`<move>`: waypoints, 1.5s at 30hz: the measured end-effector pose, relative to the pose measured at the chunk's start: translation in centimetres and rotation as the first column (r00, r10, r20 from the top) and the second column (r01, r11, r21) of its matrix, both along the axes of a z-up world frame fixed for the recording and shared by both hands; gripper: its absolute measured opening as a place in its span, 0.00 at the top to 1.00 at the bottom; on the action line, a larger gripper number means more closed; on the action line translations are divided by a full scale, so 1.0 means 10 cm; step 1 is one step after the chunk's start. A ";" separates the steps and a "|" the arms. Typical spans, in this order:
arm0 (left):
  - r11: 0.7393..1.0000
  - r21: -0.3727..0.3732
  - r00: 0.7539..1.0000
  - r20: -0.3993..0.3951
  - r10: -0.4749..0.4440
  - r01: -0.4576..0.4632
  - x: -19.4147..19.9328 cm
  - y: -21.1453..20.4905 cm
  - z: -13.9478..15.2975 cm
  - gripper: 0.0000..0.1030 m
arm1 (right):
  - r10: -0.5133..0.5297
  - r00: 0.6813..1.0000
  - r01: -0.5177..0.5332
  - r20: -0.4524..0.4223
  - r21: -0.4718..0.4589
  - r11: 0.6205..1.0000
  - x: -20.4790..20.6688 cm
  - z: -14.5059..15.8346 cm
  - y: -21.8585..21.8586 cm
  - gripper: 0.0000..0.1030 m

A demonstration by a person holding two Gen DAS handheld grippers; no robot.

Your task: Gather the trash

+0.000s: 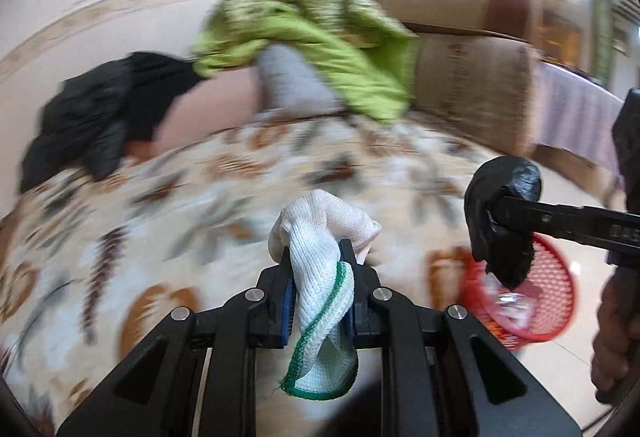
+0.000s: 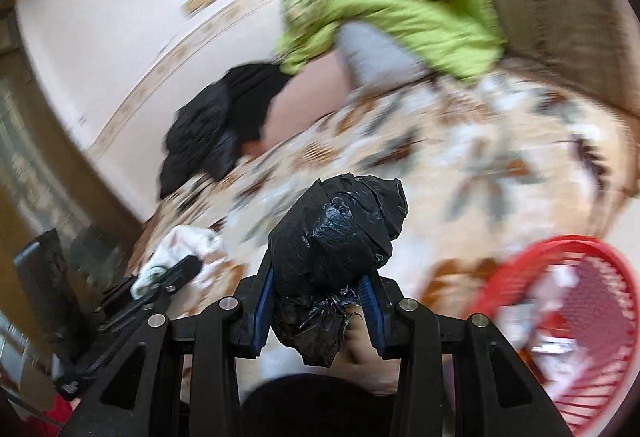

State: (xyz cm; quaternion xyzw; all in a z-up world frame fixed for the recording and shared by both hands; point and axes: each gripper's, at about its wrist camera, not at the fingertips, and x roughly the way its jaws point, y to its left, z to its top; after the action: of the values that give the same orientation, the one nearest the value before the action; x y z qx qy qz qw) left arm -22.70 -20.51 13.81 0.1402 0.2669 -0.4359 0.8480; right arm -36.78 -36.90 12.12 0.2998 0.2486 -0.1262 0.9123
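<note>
Keep left gripper (image 1: pixel 316 257) clamped on white cloth (image 1: pixel 320 237), right gripper (image 2: pixel 320 277) pinching black bag (image 2: pixel 340 229), release both only above red basket (image 2: pixel 520 277)

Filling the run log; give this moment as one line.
left gripper: holds white cloth | right gripper: holds black bag | red basket: nearby

A sofa seat (image 1: pixel 224 173) covered in a cream cloth with brown and grey leaf print is seen blurred. On it, toward eleven o'clock, a crumpled black garment (image 1: pixel 108 117) is laid; toward twelve, a green cloth (image 1: pixel 320 37) is heaped over a grey cushion (image 1: pixel 296 81). On the pale tiled floor (image 1: pixel 568 349), at four o'clock, a red mesh basket (image 1: pixel 556 277) is set, some litter in it.
</note>
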 end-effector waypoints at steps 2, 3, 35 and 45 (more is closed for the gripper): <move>0.996 -0.005 0.995 -0.042 -0.089 0.088 -0.12 -0.25 0.02 0.82 | -0.083 0.996 0.083 -0.017 0.002 0.997 -0.30 -0.01 -0.23 0.59; 0.991 -0.007 0.989 -0.069 -0.131 0.131 -0.17 -0.38 0.02 0.82 | -0.126 0.992 0.126 -0.026 0.003 0.992 -0.47 -0.03 -0.35 0.59; 0.996 0.028 0.994 0.073 -0.082 0.081 -0.59 -0.08 -0.06 0.03 | -0.680 0.704 0.607 -0.205 -0.325 0.725 -0.91 0.04 0.37 0.00; 0.999 0.024 0.973 0.229 0.018 -0.024 -0.63 0.32 0.00 0.01 | -0.649 0.716 0.537 -0.257 -0.392 0.747 -0.80 0.02 0.81 0.00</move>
State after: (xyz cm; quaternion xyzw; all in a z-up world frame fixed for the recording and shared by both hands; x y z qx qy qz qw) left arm -28.96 -17.32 13.83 0.1978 0.1746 -0.4044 0.8757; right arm -44.79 -28.84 12.34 0.1973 0.2871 -0.5053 0.7895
